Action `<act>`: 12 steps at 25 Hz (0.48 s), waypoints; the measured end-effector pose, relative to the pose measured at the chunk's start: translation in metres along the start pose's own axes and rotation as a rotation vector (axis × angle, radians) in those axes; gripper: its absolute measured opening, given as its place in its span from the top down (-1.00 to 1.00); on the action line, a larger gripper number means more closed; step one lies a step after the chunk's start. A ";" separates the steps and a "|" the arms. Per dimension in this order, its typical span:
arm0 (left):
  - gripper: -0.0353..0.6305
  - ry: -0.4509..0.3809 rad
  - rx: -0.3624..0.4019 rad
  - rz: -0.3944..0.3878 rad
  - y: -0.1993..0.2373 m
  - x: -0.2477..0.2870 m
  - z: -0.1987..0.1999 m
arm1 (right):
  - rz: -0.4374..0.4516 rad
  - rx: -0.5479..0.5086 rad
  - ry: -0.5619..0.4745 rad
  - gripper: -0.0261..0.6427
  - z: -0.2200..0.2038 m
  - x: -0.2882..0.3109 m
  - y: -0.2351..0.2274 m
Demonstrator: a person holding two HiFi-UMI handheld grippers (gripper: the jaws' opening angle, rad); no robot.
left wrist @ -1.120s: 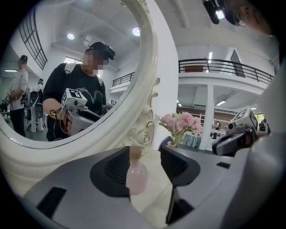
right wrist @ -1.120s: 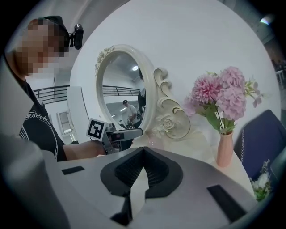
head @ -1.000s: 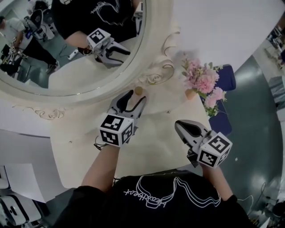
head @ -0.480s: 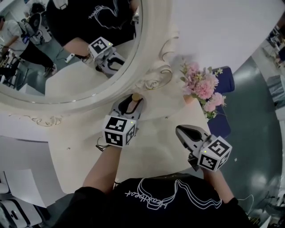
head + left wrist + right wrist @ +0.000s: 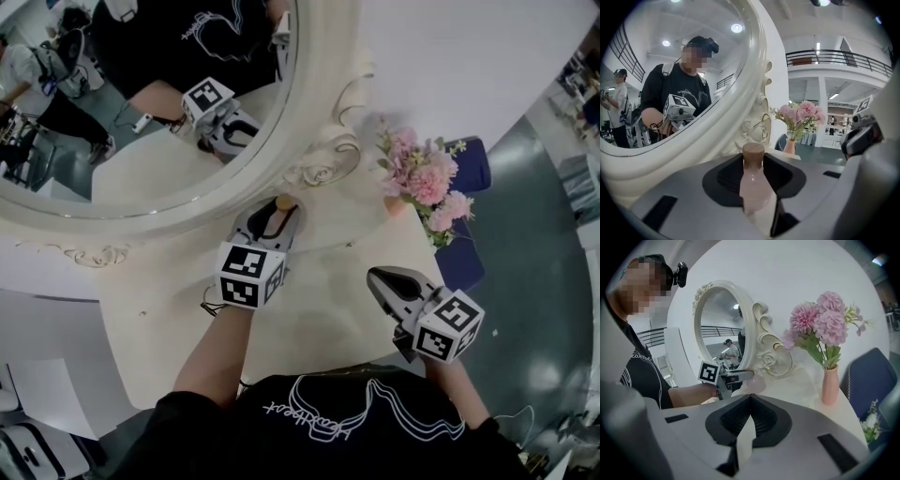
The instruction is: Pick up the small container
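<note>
Your left tongs (image 5: pixel 278 213) are closing around the small container (image 5: pixel 753 185), which stands upright on the table (image 5: pixel 323 314) between the ribbed black pads. The pads are not yet pressing on it: a pale sliver of table shows between the container and the right-hand pad. The container is a little bottle of smooth, glossy, pale pink material. It has a rounded body that narrows to a short neck, topped by a flat cylindrical cap (image 5: pixel 753 153) in a brown, wood-like tone.

Your right tongs (image 5: pixel 750 397) are off to the right of the left pair, above the table. Their grey shells are drawn together so that the dark pads meet at the tips, and nothing is between them.

The table under both tongs is cream, smooth and matte.

Just beyond the tips of the left tongs rises a large oval mirror (image 5: pixel 141 122). Its thick cream frame (image 5: pixel 323 94) is moulded in scrolls, with a carved rose (image 5: pixel 771 361) at the base. The glass reflects you and the left tongs.

To the right of the left tongs and ahead of the right pair stands a slim pink vase (image 5: pixel 829 386) holding fluffy pink flowers (image 5: pixel 820 317) on green stems. Past it, beyond the table edge, is a dark blue chair (image 5: pixel 869 376).
</note>
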State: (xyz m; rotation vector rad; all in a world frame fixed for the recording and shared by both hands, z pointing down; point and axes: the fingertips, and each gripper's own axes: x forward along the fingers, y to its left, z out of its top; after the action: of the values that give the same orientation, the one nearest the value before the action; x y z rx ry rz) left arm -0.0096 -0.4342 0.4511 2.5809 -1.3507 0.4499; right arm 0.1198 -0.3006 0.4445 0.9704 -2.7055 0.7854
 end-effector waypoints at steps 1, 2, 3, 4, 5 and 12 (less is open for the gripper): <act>0.49 -0.001 0.001 0.000 0.000 0.000 0.000 | -0.002 0.001 -0.001 0.90 -0.001 -0.001 0.000; 0.49 -0.002 0.002 0.000 0.000 0.000 0.000 | -0.005 0.001 -0.002 0.90 -0.001 -0.001 0.001; 0.49 -0.003 0.003 0.000 0.000 0.000 0.000 | -0.007 0.002 -0.003 0.90 -0.002 -0.002 0.001; 0.49 -0.004 0.002 -0.001 0.000 -0.001 0.000 | -0.009 0.003 -0.004 0.90 -0.003 -0.003 0.002; 0.49 -0.006 0.002 -0.002 0.000 -0.001 0.000 | -0.012 0.004 -0.004 0.90 -0.004 -0.003 0.002; 0.49 -0.014 -0.024 -0.008 0.002 -0.006 0.002 | -0.019 0.008 -0.010 0.90 -0.008 -0.007 0.008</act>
State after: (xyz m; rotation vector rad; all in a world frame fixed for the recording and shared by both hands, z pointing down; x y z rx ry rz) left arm -0.0141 -0.4313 0.4470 2.5740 -1.3413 0.4134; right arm 0.1199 -0.2878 0.4456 1.0028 -2.6995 0.7905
